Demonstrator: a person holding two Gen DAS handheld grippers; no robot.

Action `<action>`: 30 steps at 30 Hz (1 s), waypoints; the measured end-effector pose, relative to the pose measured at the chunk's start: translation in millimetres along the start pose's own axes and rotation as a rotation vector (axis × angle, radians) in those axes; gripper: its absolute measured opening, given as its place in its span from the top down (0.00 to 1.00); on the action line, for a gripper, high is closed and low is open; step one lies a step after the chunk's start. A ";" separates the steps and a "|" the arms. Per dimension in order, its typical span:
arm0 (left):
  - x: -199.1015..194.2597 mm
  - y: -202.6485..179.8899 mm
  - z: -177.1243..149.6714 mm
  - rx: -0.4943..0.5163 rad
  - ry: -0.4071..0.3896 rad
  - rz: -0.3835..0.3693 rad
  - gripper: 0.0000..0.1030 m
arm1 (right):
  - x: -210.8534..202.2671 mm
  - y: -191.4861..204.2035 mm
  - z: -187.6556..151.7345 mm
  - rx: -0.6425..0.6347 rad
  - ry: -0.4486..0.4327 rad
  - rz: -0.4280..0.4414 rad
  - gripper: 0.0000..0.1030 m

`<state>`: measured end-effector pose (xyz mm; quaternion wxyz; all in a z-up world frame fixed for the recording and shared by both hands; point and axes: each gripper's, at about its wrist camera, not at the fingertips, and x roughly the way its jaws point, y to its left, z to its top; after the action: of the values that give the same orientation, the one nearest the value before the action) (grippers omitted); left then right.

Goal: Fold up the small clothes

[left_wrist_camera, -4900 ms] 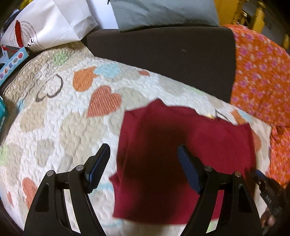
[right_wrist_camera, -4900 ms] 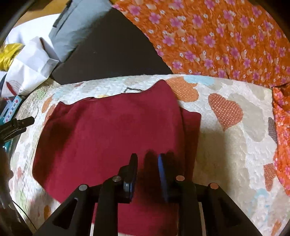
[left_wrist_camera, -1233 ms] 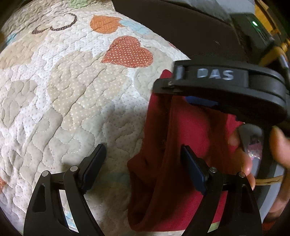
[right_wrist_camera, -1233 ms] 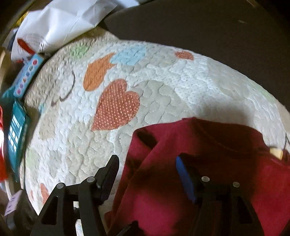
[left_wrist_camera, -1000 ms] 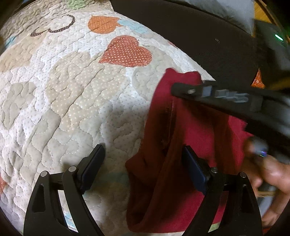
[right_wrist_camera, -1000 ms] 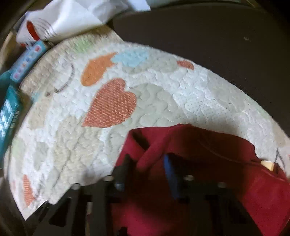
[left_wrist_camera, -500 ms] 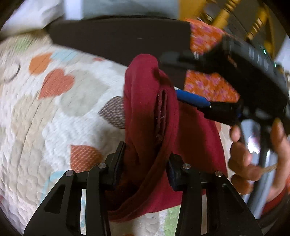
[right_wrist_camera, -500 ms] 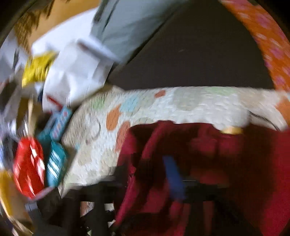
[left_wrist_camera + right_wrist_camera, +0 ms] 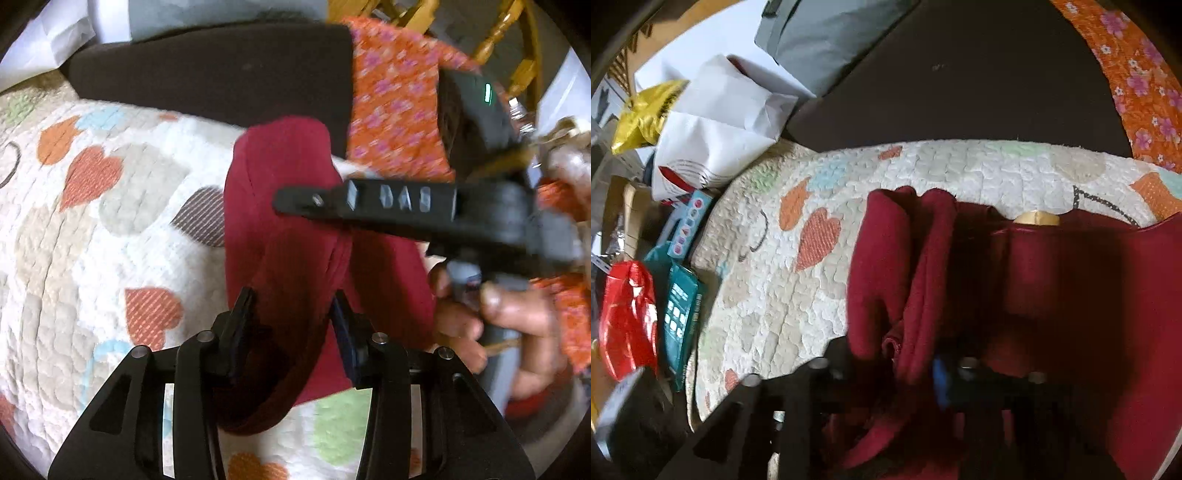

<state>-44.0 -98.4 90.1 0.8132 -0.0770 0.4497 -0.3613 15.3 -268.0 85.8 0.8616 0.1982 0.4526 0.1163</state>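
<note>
A dark red garment (image 9: 280, 166) lies partly lifted off a quilt with heart patches (image 9: 92, 240). My left gripper (image 9: 291, 299) has a thick bunch of its folded edge between the pads; the jaws are easing open a little but still press on the cloth. My right gripper (image 9: 295, 203) reaches in from the right, held by a hand (image 9: 517, 314), and pinches the same raised edge farther back. In the right wrist view the right gripper (image 9: 890, 358) is closing on a hanging fold of the garment (image 9: 1071, 295), whose rest spreads to the right on the quilt (image 9: 775, 295).
A dark sofa cushion (image 9: 221, 77) and an orange floral cloth (image 9: 391, 110) lie behind the quilt. Left of the quilt are a white paper bag (image 9: 713, 125), teal boxes (image 9: 679, 317) and a red bag (image 9: 624, 317). A grey pillow (image 9: 827, 40) sits at the back.
Both grippers, wide a second ago beside the garment's left edge, have come together on that edge and raised it off the quilt. The views have swung right.
</note>
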 end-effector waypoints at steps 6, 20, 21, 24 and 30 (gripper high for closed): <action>-34.4 -15.8 6.8 0.036 -0.094 -0.157 0.36 | -73.9 -32.2 4.9 -0.067 -0.098 -0.042 0.82; 69.6 -83.0 -9.2 0.176 0.119 -0.013 0.36 | -84.0 -165.6 -29.7 0.032 -0.068 -0.266 0.81; 75.6 -87.5 -15.2 0.197 0.139 -0.001 0.36 | -88.0 -169.6 -30.2 0.063 -0.071 -0.264 0.75; 93.7 -96.4 -25.6 0.228 0.177 0.033 0.36 | -112.0 -172.6 -31.2 0.129 -0.121 -0.318 0.71; 103.6 -101.0 -35.3 0.254 0.176 0.065 0.35 | -132.8 -122.3 -22.1 -0.014 -0.203 -0.219 0.71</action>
<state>-89.4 -232.8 45.0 0.7852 0.0730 0.4719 -0.3943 -75.2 -422.6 117.3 0.9118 0.1523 0.3813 0.0039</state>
